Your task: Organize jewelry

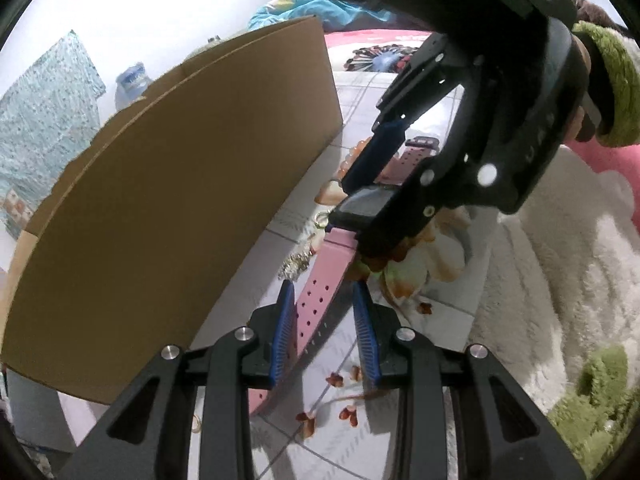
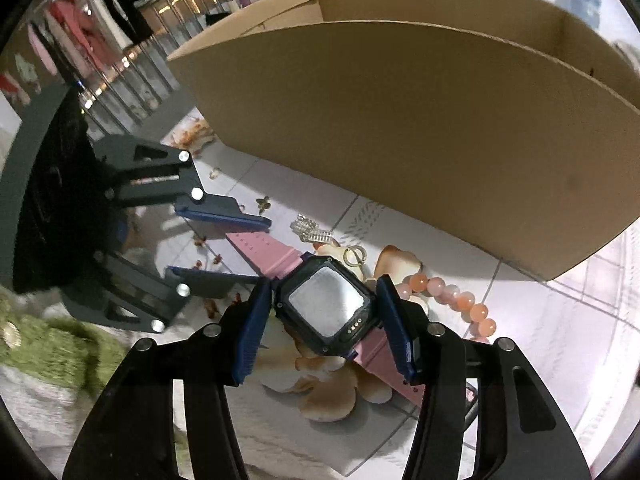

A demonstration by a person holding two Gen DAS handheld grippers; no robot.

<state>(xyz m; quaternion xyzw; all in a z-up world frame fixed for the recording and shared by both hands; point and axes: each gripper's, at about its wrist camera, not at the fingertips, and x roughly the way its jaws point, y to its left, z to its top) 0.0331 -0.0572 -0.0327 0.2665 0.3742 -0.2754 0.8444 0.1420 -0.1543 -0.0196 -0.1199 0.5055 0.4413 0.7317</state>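
Pink-strapped smartwatch on the tiled floor, just near of the cardboard box. Right tongs spread, straddling the watch body, not clenched. Left tongs spread around the strap. Risk: snagging the bead bracelet just right; uneven lifting could twist the strap free.

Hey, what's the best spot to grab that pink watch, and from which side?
Probably the watch by its black case, from above, fingers closing on the two sides free of strap. The case is rigid and lies face up; the pink strap is flat and floppy. The right gripper already straddles the case, open; the left gripper straddles the strap.
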